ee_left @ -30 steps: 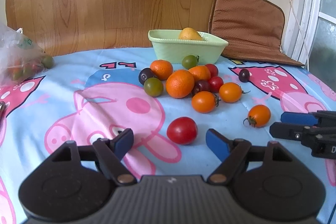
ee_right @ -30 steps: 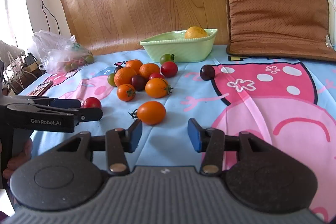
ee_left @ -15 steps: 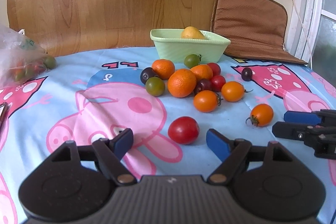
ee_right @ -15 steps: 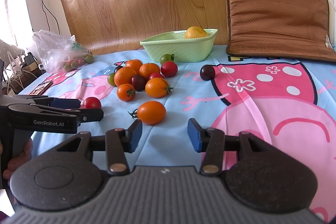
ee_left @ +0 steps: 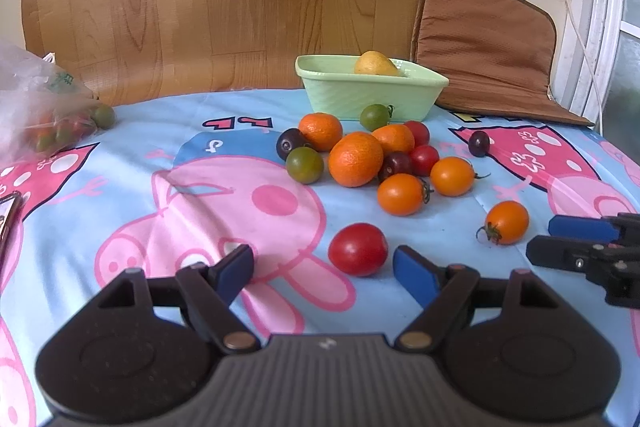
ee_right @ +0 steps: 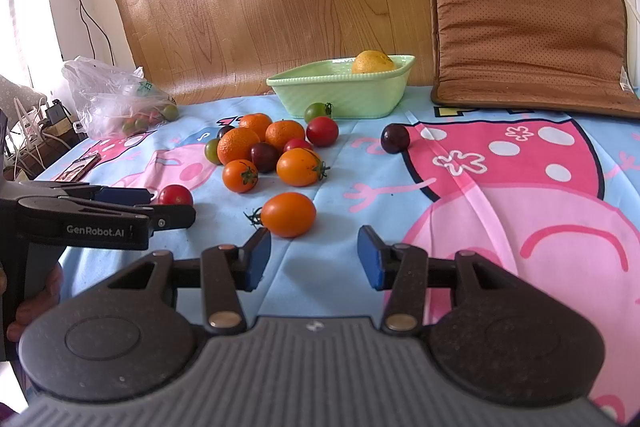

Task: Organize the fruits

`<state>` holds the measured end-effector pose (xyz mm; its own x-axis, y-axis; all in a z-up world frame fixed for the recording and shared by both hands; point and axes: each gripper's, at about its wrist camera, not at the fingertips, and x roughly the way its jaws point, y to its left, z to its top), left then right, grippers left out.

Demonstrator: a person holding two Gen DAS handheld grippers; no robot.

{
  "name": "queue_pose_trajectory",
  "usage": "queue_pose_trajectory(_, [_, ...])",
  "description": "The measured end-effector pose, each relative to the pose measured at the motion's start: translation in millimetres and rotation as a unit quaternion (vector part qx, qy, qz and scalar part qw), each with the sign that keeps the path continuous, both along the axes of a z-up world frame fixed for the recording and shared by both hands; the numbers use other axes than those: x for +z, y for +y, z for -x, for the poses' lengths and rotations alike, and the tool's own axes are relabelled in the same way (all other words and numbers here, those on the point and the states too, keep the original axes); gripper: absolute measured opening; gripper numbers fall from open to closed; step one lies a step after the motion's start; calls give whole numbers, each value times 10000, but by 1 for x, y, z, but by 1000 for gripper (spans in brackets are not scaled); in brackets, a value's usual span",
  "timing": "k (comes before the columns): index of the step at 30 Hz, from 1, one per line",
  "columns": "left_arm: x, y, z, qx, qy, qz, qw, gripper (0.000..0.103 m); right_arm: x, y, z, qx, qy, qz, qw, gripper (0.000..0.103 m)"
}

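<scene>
Just ahead of both spread tongs (ee_left: 323,264) (ee_right: 314,253) lie tomatoes (ee_left: 358,249) (ee_right: 289,214).

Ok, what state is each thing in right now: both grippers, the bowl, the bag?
Left hand-held gripper: open, empty, red tomato just ahead.
Right hand-held gripper: open, empty, orange tomato just ahead.
Green bowl: upright, one yellow fruit inside.
Plastic bag: lying slumped, small tomatoes inside.

Right tongs (ee_right: 314,254) gape wide — an orange tomato (ee_right: 289,214) sits just ahead on the tablecloth (ee_right: 460,227).
</scene>
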<state>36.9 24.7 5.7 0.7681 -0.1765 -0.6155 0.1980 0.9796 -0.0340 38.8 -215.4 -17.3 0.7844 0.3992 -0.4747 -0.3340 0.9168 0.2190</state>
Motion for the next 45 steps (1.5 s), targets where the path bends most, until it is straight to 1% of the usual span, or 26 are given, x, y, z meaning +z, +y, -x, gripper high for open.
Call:
queue_pose_trajectory(17, [1,6,2,-25,-25,240,9997,79,0,1,1,-6,-5,9,10000,52])
queue_pose_trajectory(45, [1,5,2,-50,-46,285,9996,77,0,2,0,0,-9,32,10000,54])
